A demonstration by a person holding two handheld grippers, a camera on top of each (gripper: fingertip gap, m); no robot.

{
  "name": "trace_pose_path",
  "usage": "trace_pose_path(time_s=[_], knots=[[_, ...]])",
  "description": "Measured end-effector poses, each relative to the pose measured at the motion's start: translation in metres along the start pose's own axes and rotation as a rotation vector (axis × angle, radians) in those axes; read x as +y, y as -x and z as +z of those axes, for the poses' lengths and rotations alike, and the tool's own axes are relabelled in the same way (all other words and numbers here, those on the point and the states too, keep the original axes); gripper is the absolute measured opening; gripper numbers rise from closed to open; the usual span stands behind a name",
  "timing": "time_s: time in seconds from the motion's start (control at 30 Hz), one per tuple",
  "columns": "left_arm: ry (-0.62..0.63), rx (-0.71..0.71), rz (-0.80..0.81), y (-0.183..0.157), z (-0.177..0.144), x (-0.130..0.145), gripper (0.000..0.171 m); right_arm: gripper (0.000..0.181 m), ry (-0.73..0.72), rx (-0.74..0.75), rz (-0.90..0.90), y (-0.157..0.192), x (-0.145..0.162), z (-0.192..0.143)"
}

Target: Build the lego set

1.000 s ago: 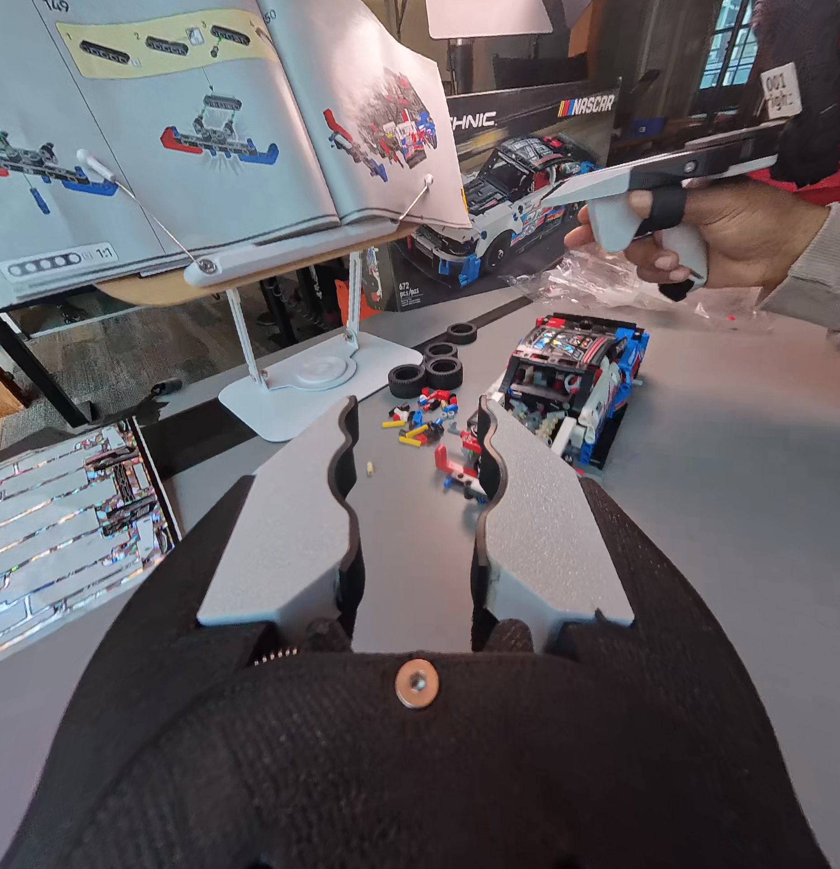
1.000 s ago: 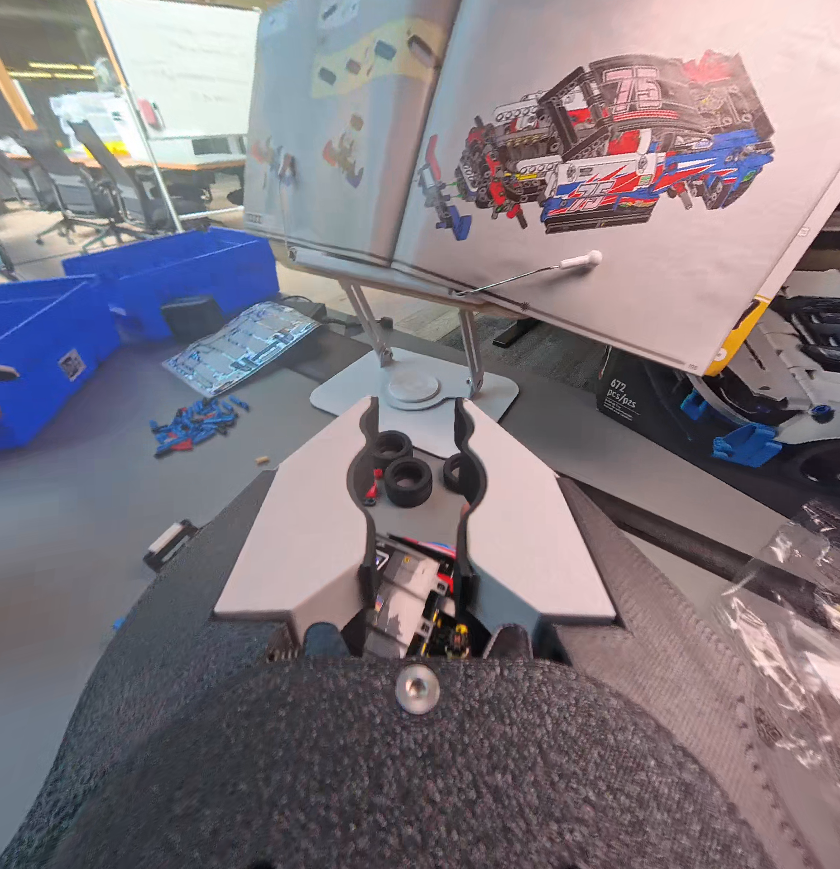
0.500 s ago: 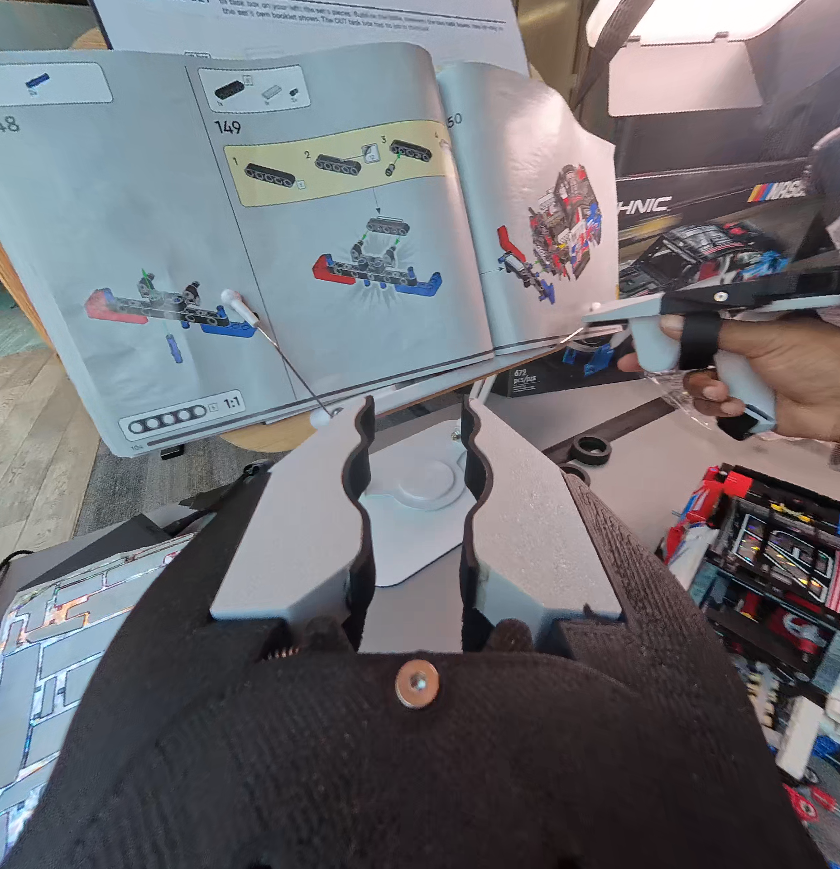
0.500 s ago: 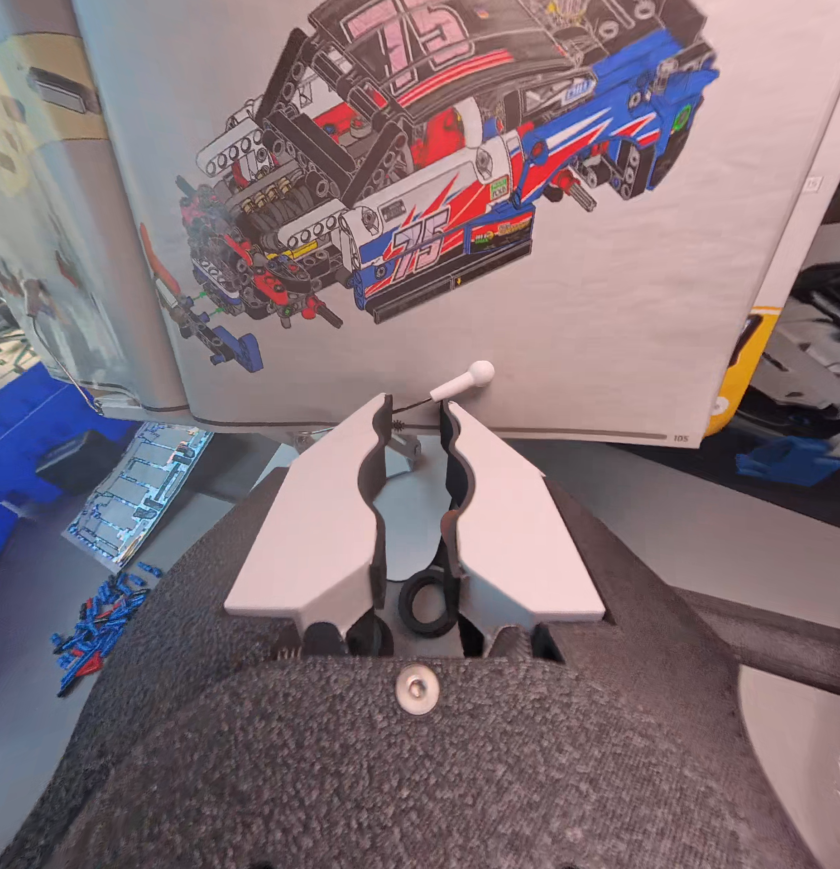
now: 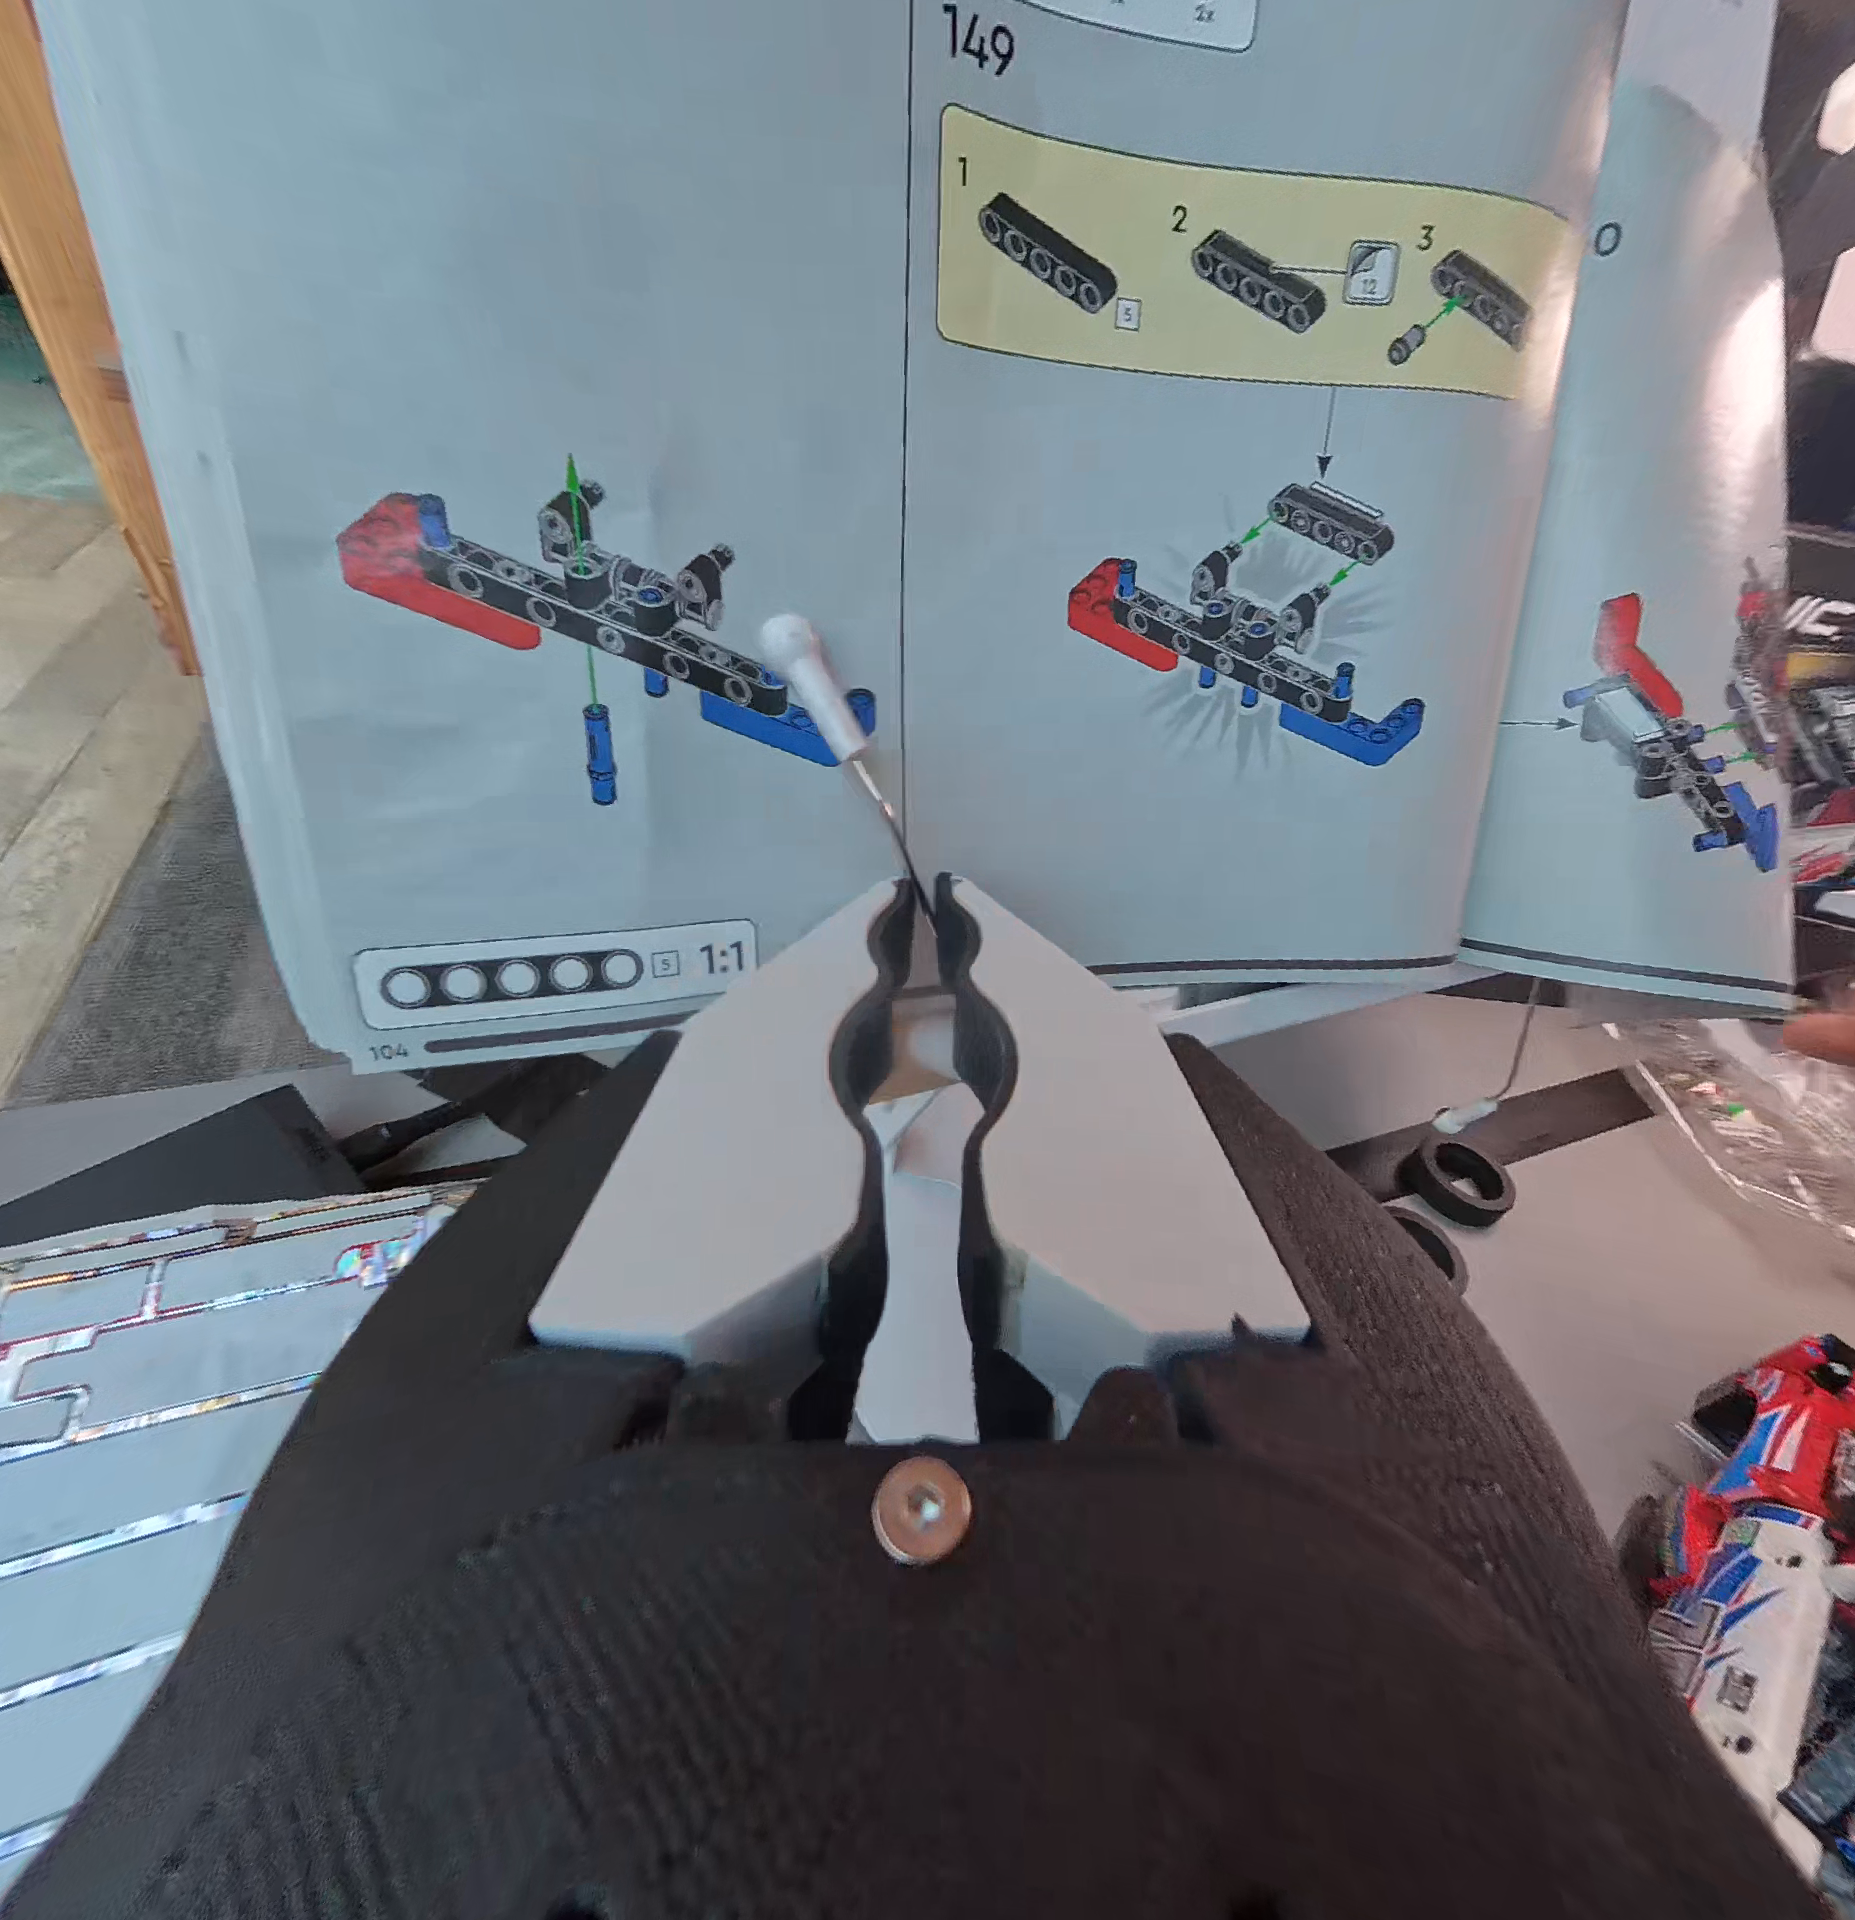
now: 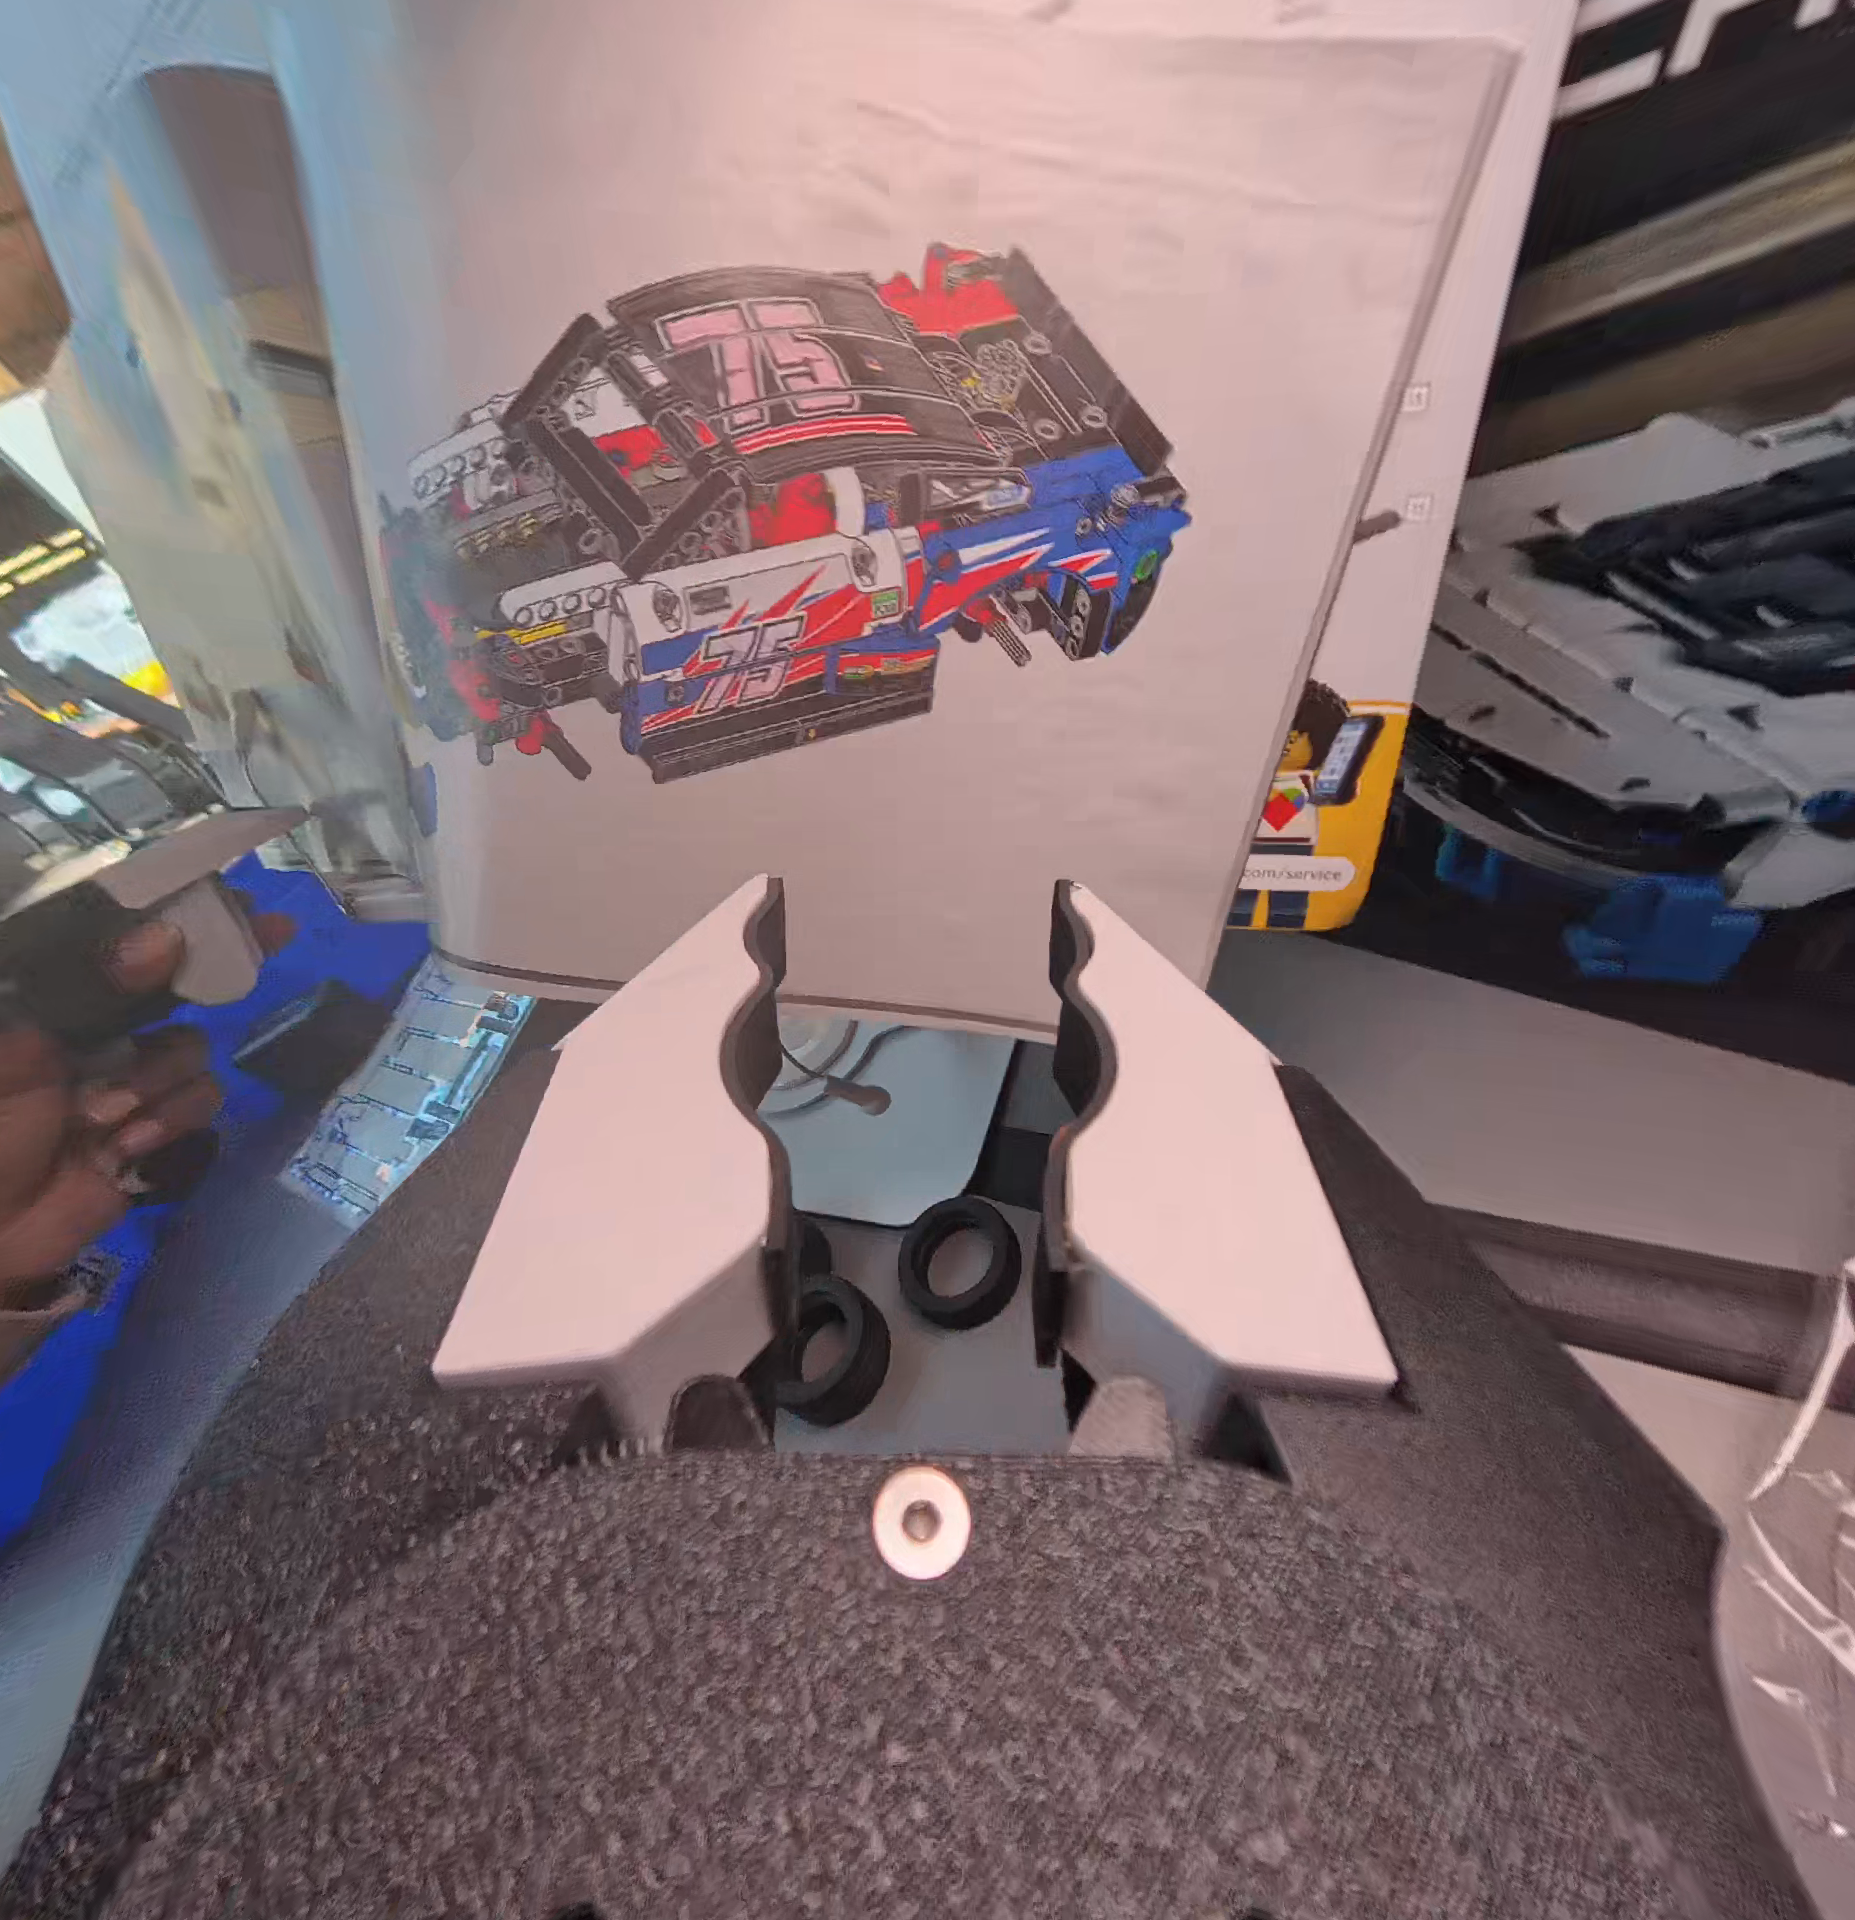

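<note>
Jaws, left gripper (image 5: 925,896): clenched on page-holder wire (image 5: 881,810), centre frame.
Jaws, right gripper (image 6: 915,904): released, empty.
Risk: wire slips, booklet (image 5: 1162,831) page flops.

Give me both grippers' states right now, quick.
Left gripper: shut on the page-holder wire of the book stand.
Right gripper: open, holding nothing.

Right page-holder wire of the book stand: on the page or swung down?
Swung down: the right white-tipped wire page holder hangs below the grey instruction booklet, off its page.
</note>
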State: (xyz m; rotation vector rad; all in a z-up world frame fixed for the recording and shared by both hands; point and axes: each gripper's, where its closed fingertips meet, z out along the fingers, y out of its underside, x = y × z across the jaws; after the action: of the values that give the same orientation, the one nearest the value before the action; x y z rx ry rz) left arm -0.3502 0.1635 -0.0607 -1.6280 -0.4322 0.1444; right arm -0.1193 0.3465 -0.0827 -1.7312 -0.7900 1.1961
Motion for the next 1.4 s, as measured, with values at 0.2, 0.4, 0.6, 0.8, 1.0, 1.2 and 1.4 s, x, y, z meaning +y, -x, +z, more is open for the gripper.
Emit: trace_pose_path(time_s=[0.2,0.4,0.6,0.8,1.0,1.2,1.4], knots=[[-0.096,0.067,-0.461,0.016,-0.014,0.021,0.004,0.086,0.036,0.030,-0.309,0.047,-0.005,0.026],[-0.140,0.040,-0.589,0.014,-0.058,0.039,0.021,0.089,0.033,0.132,-0.344,0.036,-0.010,0.047],[-0.105,0.232,0.027,-0.095,-0.050,0.005,0.014,0.096,-0.002,0.054,-0.238,0.039,-0.020,0.054],[0.082,0.237,0.480,-0.158,0.017,0.014,0.000,0.097,-0.005,0.087,-0.334,0.028,-0.034,0.060],[0.182,0.139,0.554,-0.150,0.055,0.018,0.000,0.095,0.015,0.084,-0.394,0.025,-0.041,0.062],[0.191,0.125,0.560,-0.149,0.059,0.019,0.000,0.094,0.041,0.123,-0.444,0.025,-0.045,0.063],[0.178,0.145,0.505,-0.149,0.060,0.020,0.000,0.082,0.039,0.138,-0.460,0.028,-0.043,0.065]])
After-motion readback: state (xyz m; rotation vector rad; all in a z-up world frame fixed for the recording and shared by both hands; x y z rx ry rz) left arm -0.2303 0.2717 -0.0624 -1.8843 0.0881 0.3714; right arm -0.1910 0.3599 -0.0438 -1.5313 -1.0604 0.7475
